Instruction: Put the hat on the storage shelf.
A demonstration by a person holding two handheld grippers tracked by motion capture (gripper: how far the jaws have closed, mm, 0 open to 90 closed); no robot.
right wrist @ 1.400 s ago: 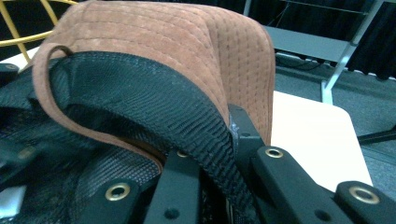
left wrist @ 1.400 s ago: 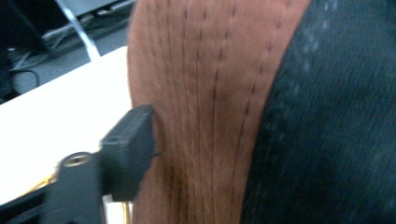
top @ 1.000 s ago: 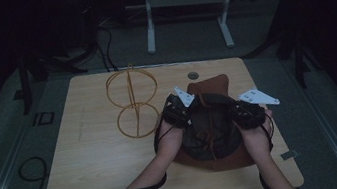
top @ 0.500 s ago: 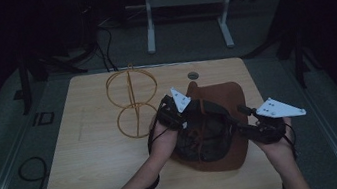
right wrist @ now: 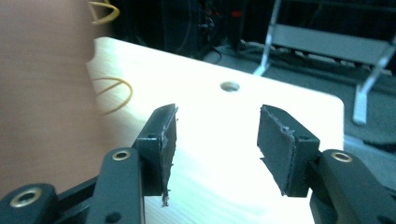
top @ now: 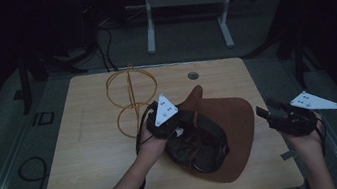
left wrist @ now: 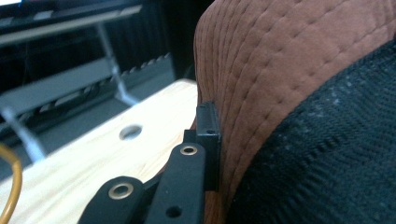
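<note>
Right gripper (right wrist: 215,144) is pointing out across the pale wooden table (right wrist: 224,186), its two black jaws standing apart after just opening, with nothing lying between them. A blurred brown hat (right wrist: 44,93) is filling the left side of the view, just beside the left jaw. Gold wire loops (right wrist: 114,95) are showing past the hat. A round hole (right wrist: 229,86) is sitting in the tabletop ahead, and a grey metal stand (right wrist: 327,42) is standing on the floor beyond the far edge.

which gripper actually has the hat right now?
The left gripper: its jaws are shut on the brown hat at the brim, next to the dark lining. The right gripper is off to the side by the table's edge, jaws open with nothing between them.
</note>
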